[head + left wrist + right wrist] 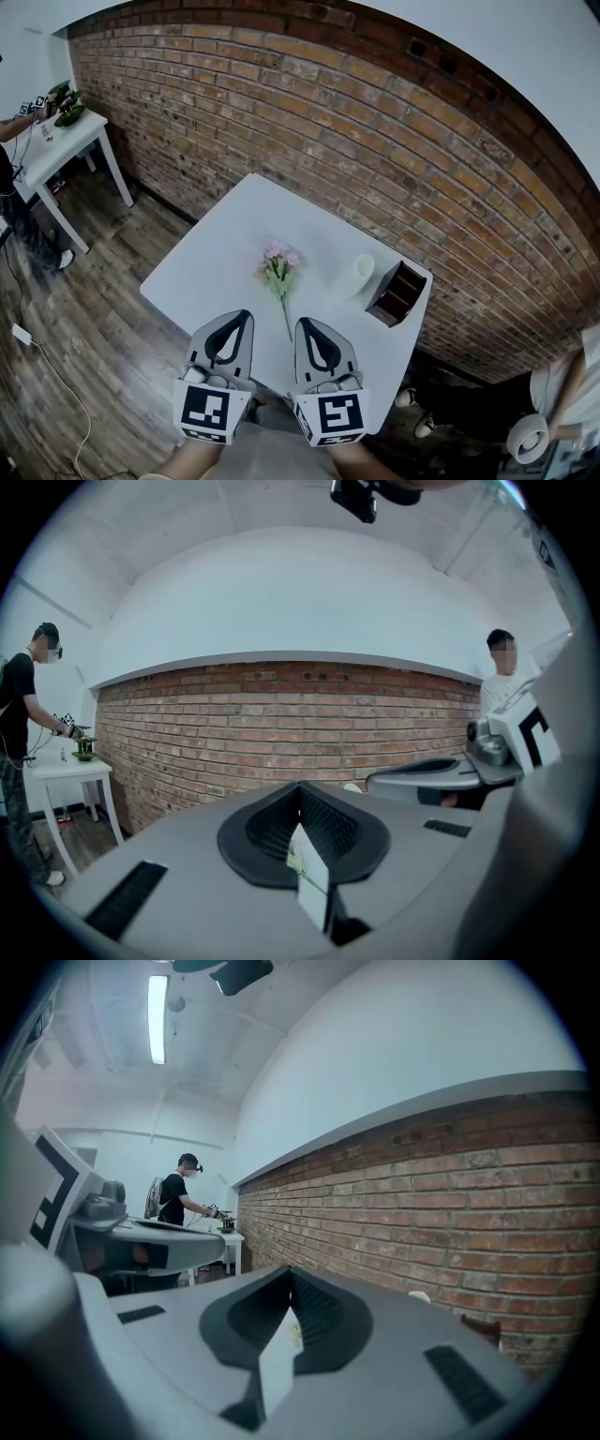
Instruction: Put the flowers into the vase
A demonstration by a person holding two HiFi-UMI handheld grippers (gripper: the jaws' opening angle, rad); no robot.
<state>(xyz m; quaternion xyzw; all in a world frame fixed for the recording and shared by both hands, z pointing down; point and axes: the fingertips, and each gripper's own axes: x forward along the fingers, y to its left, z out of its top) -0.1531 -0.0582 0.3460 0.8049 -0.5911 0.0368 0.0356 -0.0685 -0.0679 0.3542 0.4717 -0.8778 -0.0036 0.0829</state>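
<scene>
On the white worktop (211,258), the head view shows us the flowers (279,270) lying flat, stem toward us. The vase (357,277) is near on their right and a brown box (397,292) stands beyond it. Nothing is in the vase, so we judge the pickup and the placing both lie ahead. Our left tool (242,321) and right tool (306,326) hang over the near edge, either side of the stem.

The left gripper view shows its jaws together, empty.

The right gripper view shows the same. A brick wall (450,1204) stands behind the far edge, and the space above the worktop is open.
</scene>
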